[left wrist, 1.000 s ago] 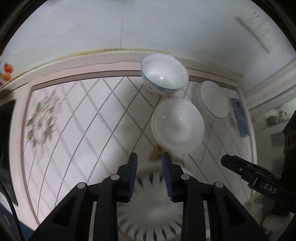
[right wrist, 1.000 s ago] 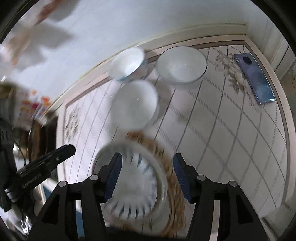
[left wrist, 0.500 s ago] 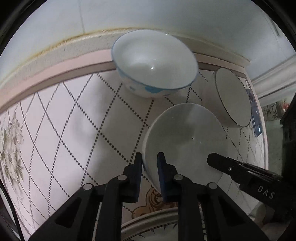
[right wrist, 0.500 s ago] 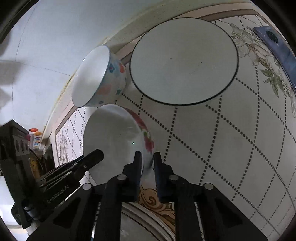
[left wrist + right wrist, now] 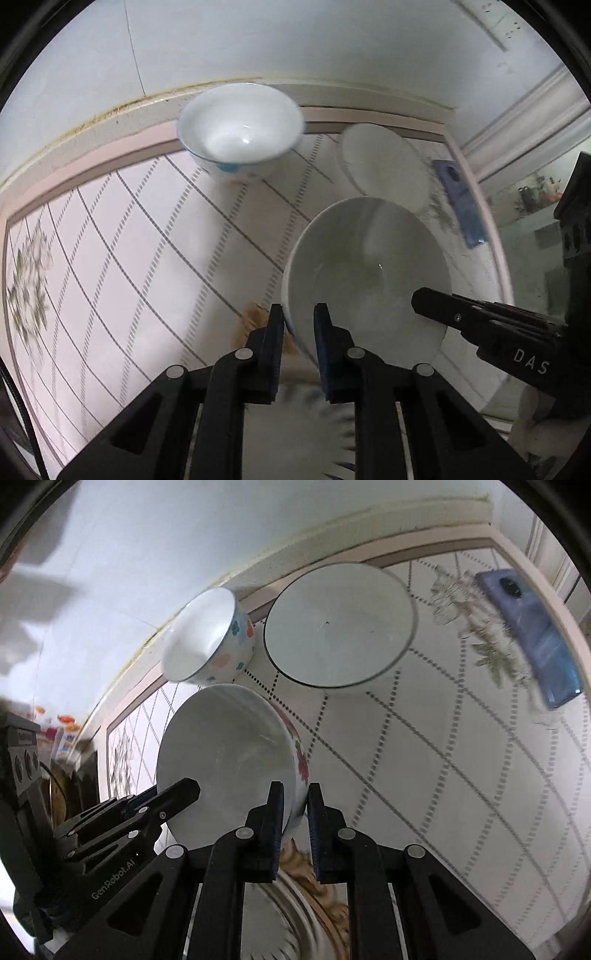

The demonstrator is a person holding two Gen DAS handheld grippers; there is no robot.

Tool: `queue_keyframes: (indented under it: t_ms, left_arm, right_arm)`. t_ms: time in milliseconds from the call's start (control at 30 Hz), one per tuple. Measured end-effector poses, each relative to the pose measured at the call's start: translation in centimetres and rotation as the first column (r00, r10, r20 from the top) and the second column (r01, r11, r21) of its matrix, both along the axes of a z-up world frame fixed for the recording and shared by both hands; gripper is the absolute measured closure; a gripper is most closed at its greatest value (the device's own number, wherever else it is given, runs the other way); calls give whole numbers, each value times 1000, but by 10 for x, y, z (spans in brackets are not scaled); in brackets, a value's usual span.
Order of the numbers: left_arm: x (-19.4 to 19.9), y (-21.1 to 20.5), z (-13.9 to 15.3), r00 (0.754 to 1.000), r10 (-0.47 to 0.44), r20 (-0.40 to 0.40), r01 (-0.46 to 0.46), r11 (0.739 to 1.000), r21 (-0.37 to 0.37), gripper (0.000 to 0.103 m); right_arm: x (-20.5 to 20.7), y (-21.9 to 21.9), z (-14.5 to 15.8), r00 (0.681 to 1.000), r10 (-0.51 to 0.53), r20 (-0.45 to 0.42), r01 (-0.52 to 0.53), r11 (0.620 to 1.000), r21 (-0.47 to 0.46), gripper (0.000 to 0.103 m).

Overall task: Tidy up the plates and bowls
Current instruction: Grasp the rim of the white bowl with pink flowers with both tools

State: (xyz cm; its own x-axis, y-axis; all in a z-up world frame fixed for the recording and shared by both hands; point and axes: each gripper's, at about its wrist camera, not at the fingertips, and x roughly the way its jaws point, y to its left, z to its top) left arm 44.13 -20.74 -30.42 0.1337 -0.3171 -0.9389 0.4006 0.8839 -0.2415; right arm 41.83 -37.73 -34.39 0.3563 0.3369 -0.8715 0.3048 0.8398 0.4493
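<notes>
Both grippers — left gripper point(image 5: 298, 325), right gripper point(image 5: 294, 805) — clamped on opposite rims of the floral bowl point(image 5: 229, 753), off the table point(image 5: 424, 768) near its back edge — uneven pull could slip it onto the plate point(image 5: 295, 904) below.

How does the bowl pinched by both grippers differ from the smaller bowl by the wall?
The red-flowered bowl is held at opposite rims by the left gripper and the right gripper; the pastel-flowered bowl stands untouched on the table by the wall. The held bowl looks wider and shallower, the other narrower and deeper. The held one bears red and green flowers, the other pink and blue ones. Both are white inside and empty.
</notes>
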Motion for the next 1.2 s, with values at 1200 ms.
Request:
queue_keyframes:
  t_ms: [1200]
  left_arm:
    - [-116,-120,-54,993,-109,-48,116,981,154,89]
  right_arm:
    - [-160,-115,-61,997,21,-75,-15,996,90,88]
